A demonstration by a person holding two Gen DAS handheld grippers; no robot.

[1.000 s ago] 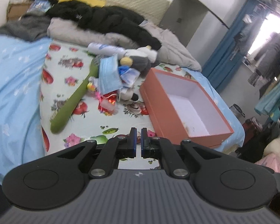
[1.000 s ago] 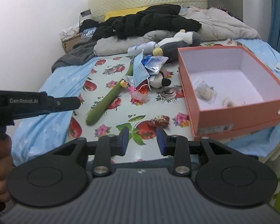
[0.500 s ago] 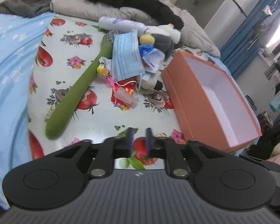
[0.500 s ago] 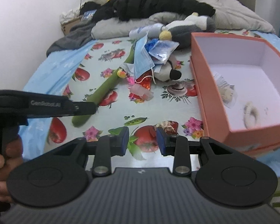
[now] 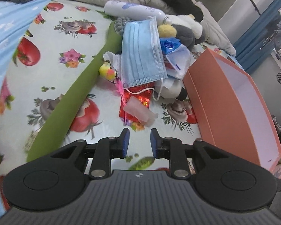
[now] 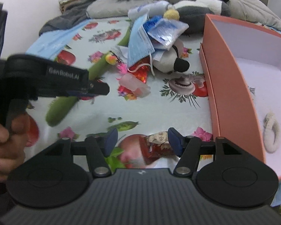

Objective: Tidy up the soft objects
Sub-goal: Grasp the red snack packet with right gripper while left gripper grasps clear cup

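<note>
On the bed (image 5: 69, 43), a face mask (image 5: 140, 56) tops a central pile with a plush toy (image 6: 170, 60) beneath it, a long stuffed stem (image 5: 73, 101) lying to its left and an open box (image 5: 239, 101) to its right.

Both wrist cameras look down, close over the fruit-printed bed sheet (image 5: 69, 43), sharing the blue pleated face mask (image 5: 140, 52) (image 6: 138, 39) pile and, slightly blurred, the orange cardboard box (image 5: 215, 101) (image 6: 228, 86).

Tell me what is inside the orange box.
In the box, a white fuzzy ring lies on the pale floor. Its near wall hides the floor beside it, and the far right runs out of frame.
</note>
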